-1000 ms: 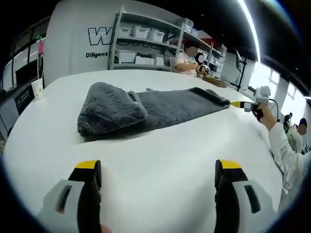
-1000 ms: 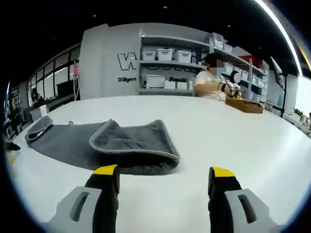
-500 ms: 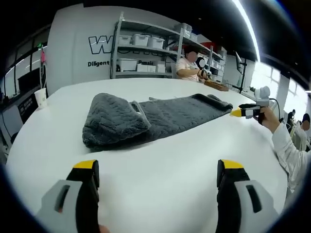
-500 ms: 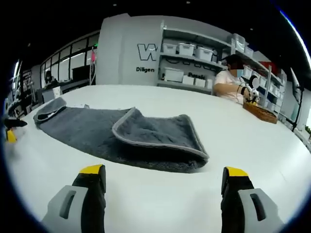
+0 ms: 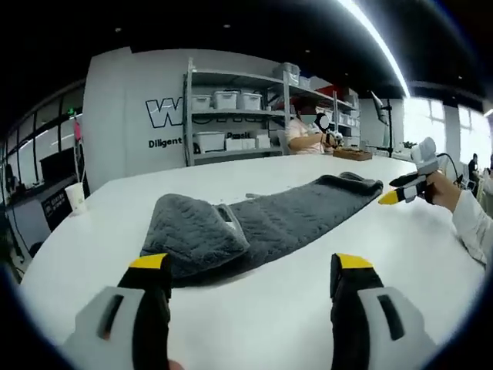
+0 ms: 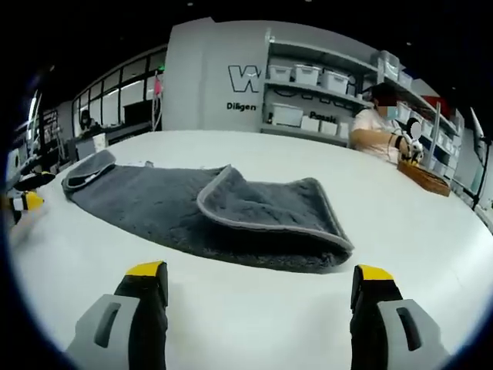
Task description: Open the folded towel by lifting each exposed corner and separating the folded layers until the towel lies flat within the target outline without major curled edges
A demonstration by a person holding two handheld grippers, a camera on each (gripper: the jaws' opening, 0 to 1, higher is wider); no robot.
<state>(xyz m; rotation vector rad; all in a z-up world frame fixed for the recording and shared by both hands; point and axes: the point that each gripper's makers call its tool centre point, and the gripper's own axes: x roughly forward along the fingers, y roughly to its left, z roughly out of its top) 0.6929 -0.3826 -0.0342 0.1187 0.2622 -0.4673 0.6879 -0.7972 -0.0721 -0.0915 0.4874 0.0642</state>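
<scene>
The left gripper (image 5: 243, 270) is hovering low over the white table (image 5: 262, 324), its two yellow-tipped jaws spread wide with nothing between them. Just beyond those jaws the grey towel (image 5: 254, 225) is lying on the tabletop, still folded: its near end is doubled over into a thick rounded fold, and the rest is stretching away as a long strip toward the far right, where a smaller flap is curling back on itself. At that far end the right gripper (image 5: 399, 193) is coming into the left gripper view, a person's hand (image 5: 441, 188) and white sleeve (image 5: 474, 229) behind it, its yellow tip sitting just beside the towel's corner without touching it.

From the right gripper view, the right gripper (image 6: 258, 281) is also standing open, jaws well apart and empty above the bare table (image 6: 254, 324). The towel (image 6: 208, 212) is lying just ahead, a folded layer with a pale hemmed edge resting on top of the lower layer at the near end. The left gripper (image 6: 23, 202) is showing at the far left edge, near the towel's other end.

Beyond the table, a paper cup (image 5: 76, 198) is standing near its far edge, a shelving rack (image 5: 239, 116) with white bins is lining the wall, and a seated person (image 6: 379, 127) is working beside a wicker tray (image 6: 424, 176).
</scene>
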